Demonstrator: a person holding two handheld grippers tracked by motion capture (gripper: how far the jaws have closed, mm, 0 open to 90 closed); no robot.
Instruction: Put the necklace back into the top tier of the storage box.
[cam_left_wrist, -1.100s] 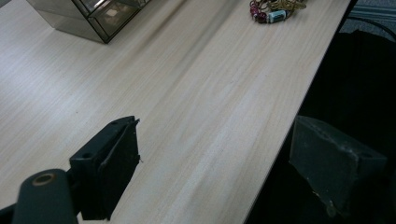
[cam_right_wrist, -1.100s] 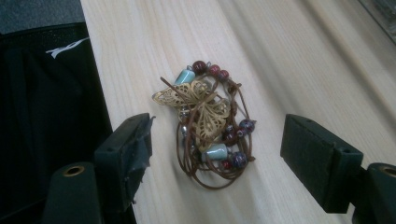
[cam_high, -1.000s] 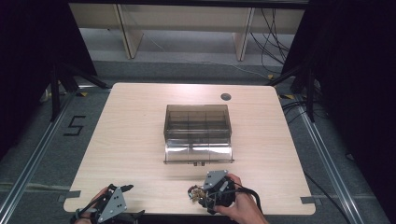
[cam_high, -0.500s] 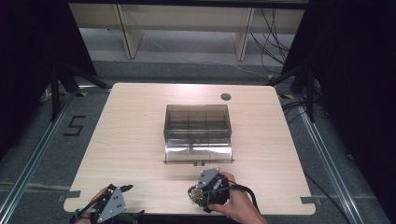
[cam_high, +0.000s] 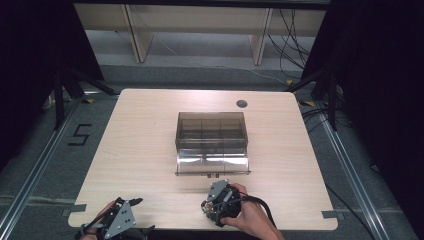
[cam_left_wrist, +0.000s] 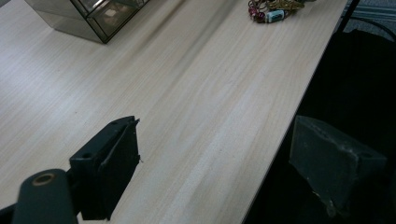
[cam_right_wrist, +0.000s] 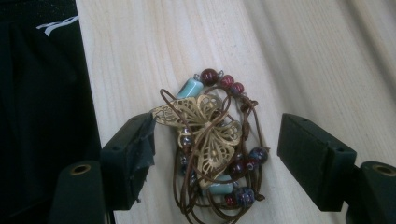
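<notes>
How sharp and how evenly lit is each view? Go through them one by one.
High view: the table is evenly lit, its surroundings black, with glare on the clear box. Left gripper view: the wood is sharp, the near jaws soft, the right side dark. Right gripper view: the beaded bracelet with its butterfly charm is crisp between the right gripper jaws, and the left edge is dark.

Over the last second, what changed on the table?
The right gripper shifted slightly left along the near table edge, and its fingers have just been closing around the beaded cord bracelet with a brass butterfly charm, which lies between them, not yet pinched. The left gripper, the smoky clear plastic compartment box and the pale wooden table stayed put.
</notes>
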